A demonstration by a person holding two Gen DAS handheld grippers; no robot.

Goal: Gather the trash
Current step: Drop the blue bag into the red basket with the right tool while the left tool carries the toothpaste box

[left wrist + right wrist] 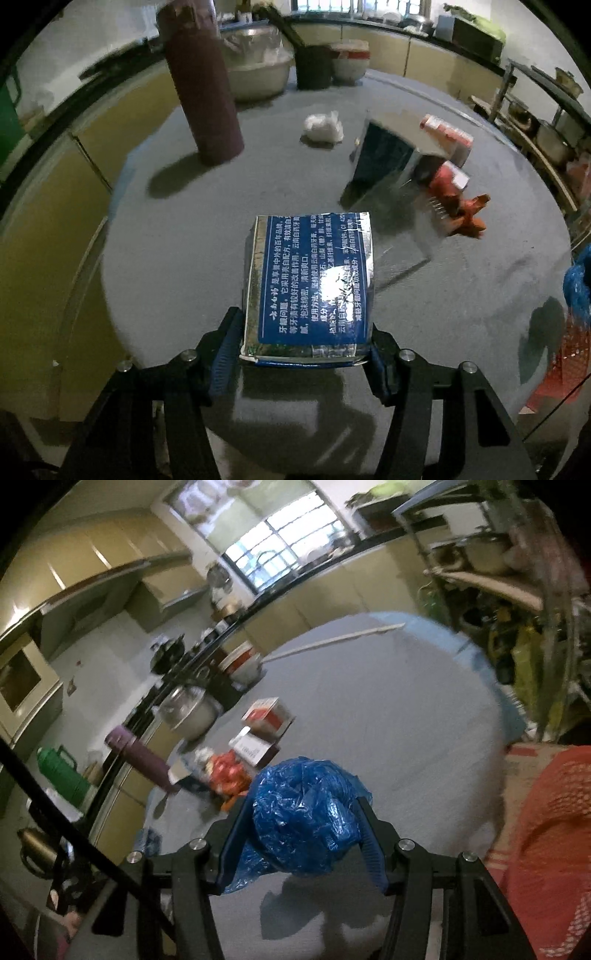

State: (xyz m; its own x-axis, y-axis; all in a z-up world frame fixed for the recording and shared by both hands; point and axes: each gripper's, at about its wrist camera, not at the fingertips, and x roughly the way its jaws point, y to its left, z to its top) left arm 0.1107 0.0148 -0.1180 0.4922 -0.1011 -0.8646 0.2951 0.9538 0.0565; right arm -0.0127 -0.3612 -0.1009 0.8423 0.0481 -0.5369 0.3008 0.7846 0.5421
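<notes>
clamped between the pads of the left gripper (304, 354) is one flattened blue and silver toothpaste box (310, 284), printed cardboard with glossy glare, held above the round grey table (184, 258). the right gripper (301, 840) squeezes one crumpled blue plastic bag (306, 812), thin and crinkly, its pads pressing in from both sides, lifted over the table near its edge. beyond the box on the table lie one wad of white tissue (323, 127), one dark blue carton (384, 155) tipped on its side, two red and white boxes (448, 138) and some orange scraps (469, 216). one tall maroon flask (201, 81) stands upright, with a steel basin (258, 70) behind it. one red mesh basket (554, 849) sits beside the table, its contents unclear.
</notes>
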